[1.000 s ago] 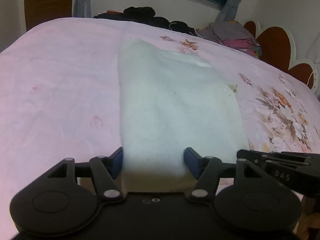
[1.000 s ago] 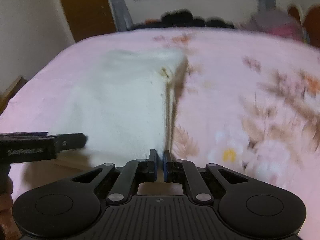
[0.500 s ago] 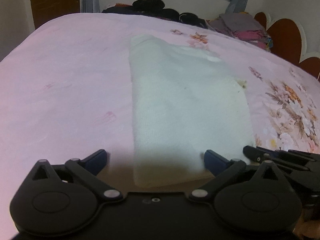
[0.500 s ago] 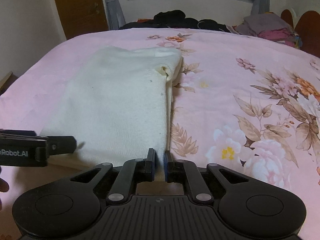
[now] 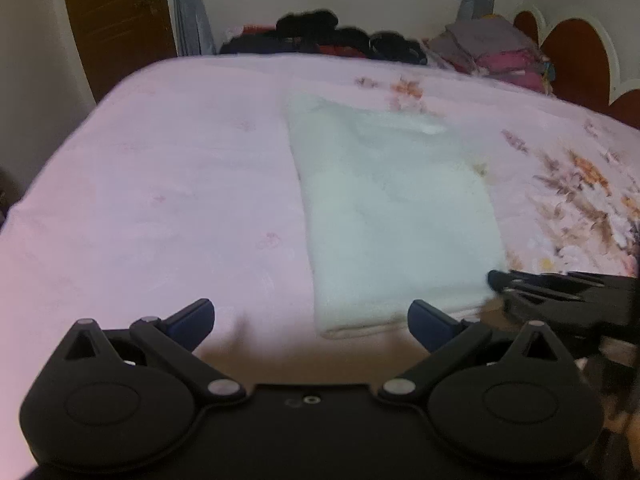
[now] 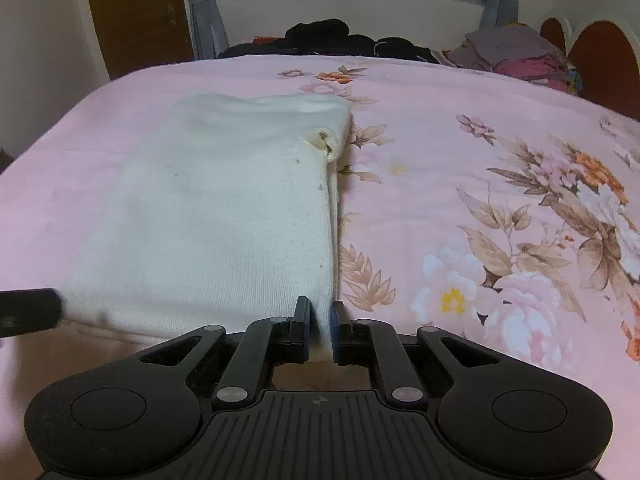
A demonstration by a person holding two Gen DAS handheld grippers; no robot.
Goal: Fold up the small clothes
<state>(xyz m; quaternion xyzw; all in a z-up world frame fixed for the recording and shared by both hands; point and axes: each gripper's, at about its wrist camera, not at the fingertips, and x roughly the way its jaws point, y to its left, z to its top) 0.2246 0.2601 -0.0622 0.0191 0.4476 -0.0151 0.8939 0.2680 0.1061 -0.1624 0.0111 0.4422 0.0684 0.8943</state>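
Observation:
A cream knitted garment [image 5: 392, 208] lies folded into a long rectangle on the pink floral bedsheet [image 5: 160, 200]; it also shows in the right wrist view [image 6: 224, 220]. My left gripper [image 5: 312, 320] is wide open and empty, just short of the garment's near left corner. My right gripper [image 6: 320, 320] is nearly shut, its jaws pinching the garment's near right corner at the bed's front edge. The right gripper shows at the right of the left wrist view [image 5: 560, 292]; the left gripper's finger [image 6: 28, 310] shows at the left of the right wrist view.
Dark clothes [image 6: 340, 40] and a folded stack [image 6: 516, 52] lie at the far end of the bed under a window. A wooden door [image 6: 136, 12] stands at back left and a scalloped headboard [image 6: 600, 64] at right.
My left gripper has opened wide and pulled back and to the left, off the garment's near edge. My right gripper stays pinched on the near right corner.

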